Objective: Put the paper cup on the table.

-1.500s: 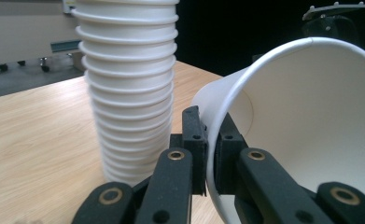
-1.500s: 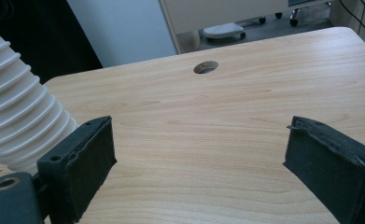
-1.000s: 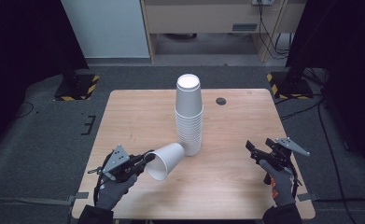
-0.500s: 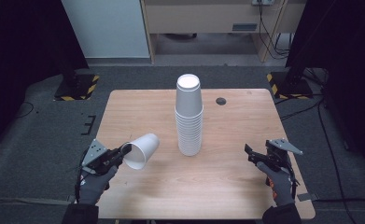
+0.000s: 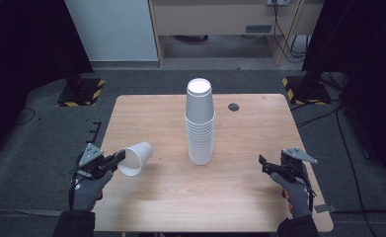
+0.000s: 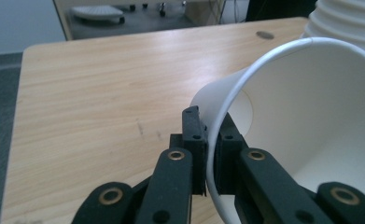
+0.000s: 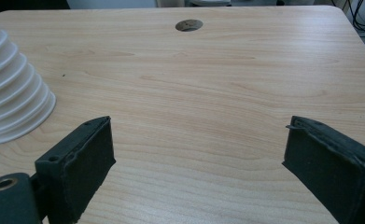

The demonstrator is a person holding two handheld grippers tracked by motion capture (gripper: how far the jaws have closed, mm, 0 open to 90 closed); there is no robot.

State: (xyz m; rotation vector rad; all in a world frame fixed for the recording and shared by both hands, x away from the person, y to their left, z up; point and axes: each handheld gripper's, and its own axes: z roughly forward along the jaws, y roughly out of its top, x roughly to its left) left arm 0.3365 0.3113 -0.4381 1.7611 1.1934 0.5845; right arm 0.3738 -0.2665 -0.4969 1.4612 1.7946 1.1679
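A tall stack of white paper cups (image 5: 200, 123) stands upside down in the middle of the wooden table (image 5: 259, 133). My left gripper (image 5: 119, 157) is near the table's left edge, shut on the rim of a single white cup (image 5: 135, 158) that lies tilted on its side, mouth toward me. The left gripper view has the cup's rim (image 6: 227, 112) pinched between the two black jaws, with the stack (image 6: 348, 23) behind it. My right gripper (image 5: 262, 162) hovers open over the table's right side, with nothing between its pads (image 7: 82, 163). The stack's base (image 7: 12, 102) sits to its left.
A small dark round grommet (image 5: 234, 106) is set in the table behind and right of the stack. Black-and-yellow striped stand bases (image 5: 82, 91) sit on the grey floor at both far corners. A cabinet and cables lie beyond the table.
My left gripper has carried the single cup leftward, away from the stack, to the table's left edge. The right gripper has drifted slightly left and stays open.
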